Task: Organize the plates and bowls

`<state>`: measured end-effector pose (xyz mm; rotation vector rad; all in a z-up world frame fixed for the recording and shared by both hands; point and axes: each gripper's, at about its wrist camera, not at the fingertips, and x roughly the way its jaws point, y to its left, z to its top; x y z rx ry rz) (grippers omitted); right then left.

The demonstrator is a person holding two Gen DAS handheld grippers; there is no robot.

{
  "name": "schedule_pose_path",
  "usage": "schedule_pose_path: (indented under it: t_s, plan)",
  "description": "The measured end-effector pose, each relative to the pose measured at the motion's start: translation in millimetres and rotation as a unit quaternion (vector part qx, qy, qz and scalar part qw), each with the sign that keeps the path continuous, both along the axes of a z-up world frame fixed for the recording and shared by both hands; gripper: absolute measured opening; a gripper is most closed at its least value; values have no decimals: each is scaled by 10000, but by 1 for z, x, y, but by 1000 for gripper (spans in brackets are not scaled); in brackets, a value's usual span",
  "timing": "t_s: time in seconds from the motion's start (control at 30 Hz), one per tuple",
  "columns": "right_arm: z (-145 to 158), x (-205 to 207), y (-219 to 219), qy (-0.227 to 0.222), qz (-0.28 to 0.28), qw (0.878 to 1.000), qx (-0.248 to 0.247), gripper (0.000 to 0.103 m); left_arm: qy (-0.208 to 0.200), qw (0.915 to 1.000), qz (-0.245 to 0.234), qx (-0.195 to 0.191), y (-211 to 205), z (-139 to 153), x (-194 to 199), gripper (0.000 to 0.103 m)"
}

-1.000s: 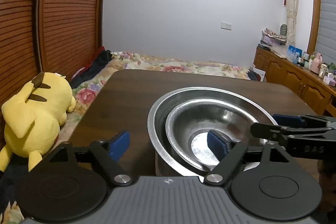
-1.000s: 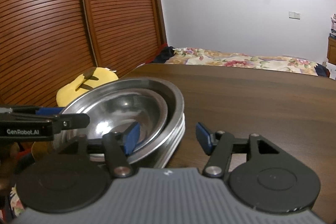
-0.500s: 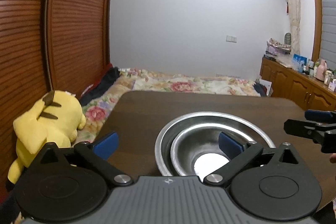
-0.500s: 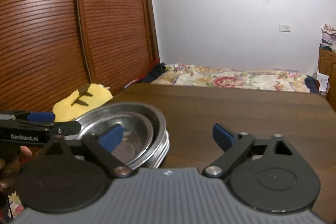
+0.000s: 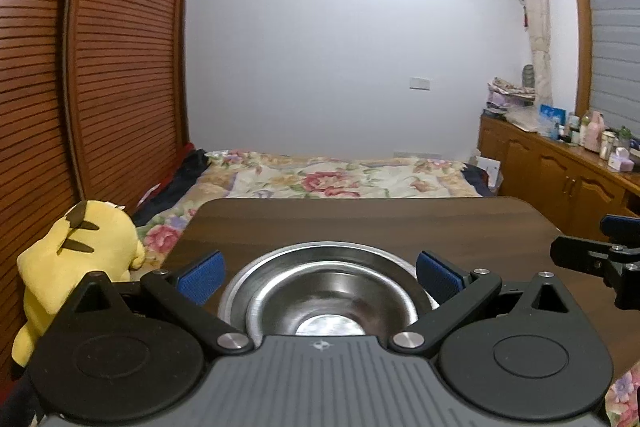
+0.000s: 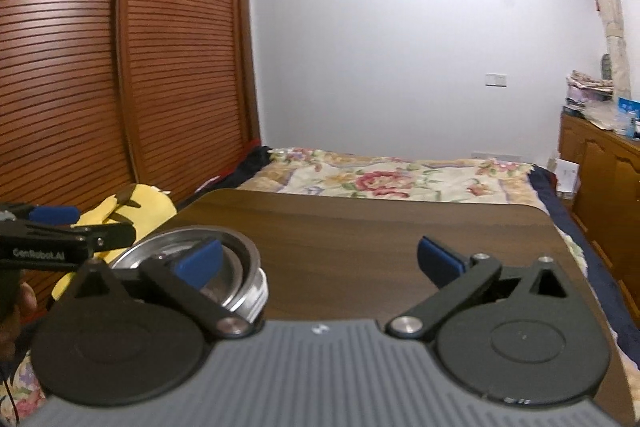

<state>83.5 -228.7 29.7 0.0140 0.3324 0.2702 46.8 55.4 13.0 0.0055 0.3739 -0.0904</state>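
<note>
A stack of nested steel bowls (image 5: 328,291) sits on the near part of the dark wooden table (image 5: 360,223). A smaller bowl lies inside a wider one. My left gripper (image 5: 318,273) is open and empty, raised above and behind the stack, its blue pads either side of it in view. In the right wrist view the stack (image 6: 236,267) is at the lower left, partly behind a finger. My right gripper (image 6: 320,261) is open and empty over bare table, to the right of the stack.
A yellow plush toy (image 5: 76,259) lies off the table's left edge by the slatted wooden doors (image 5: 92,67). A bed with a floral cover (image 5: 340,179) is beyond the table. A wooden cabinet (image 5: 568,179) with clutter stands at the right.
Both grippers have pulled back and risen away from the bowl stack. The left finger that was inside the bowl is out. The stack has stayed in place on the table.
</note>
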Motion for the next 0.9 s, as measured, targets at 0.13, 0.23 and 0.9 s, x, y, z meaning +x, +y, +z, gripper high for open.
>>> schedule_pose_path:
  t_s: [0.13,0.23,0.9]
  plan:
    - [2,-11,-11,-4,-189,9998,-9,103,8,9999,-70,-102,-13,-3,-7,103]
    - [1,-16,-16,43,-288,9996,-30,103,64,9998,-148,-93,-22,-7,-12,103]
    - [-22,-36,-20,245,-847,9960,-177,103,123,9996,136,195,-22,-28,-36,103]
